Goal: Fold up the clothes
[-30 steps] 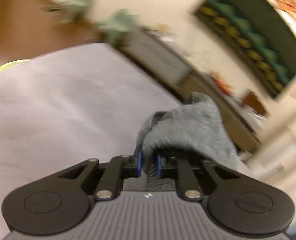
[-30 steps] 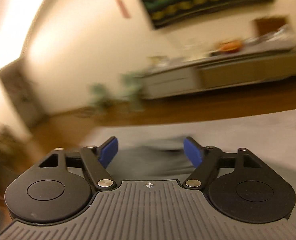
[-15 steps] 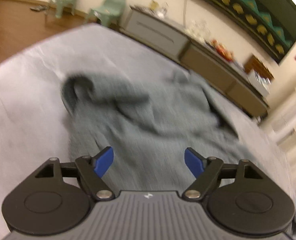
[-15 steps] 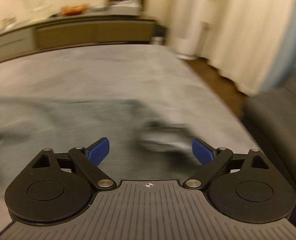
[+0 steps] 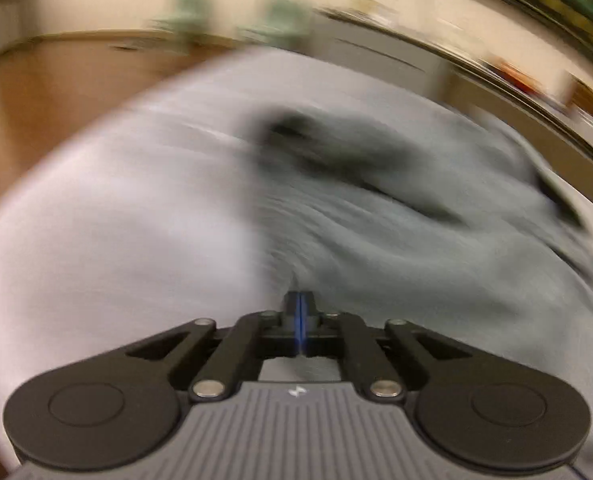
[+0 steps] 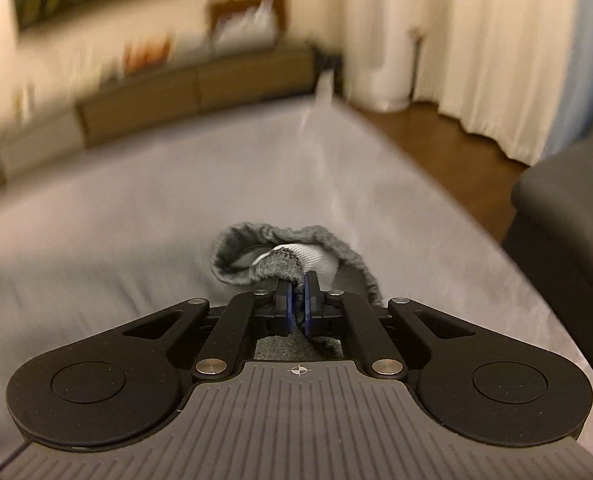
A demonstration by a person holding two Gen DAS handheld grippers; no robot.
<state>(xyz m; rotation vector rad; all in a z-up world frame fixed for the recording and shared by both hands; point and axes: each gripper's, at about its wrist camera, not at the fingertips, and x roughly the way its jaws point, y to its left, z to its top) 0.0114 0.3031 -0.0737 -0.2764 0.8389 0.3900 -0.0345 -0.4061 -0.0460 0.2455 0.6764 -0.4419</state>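
Grey knit garment (image 5: 396, 216) spread on pale sheet (image 5: 108, 216) | left gripper (image 5: 300, 312) clenched at its near edge, apparently pinching cloth (blurred) | right gripper (image 6: 296, 300) clamped on bunched cuff (image 6: 284, 256).

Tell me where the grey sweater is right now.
The grey sweater lies spread on the pale sheet, ahead and right in the left wrist view. The right gripper pinches a bunched piece of it.
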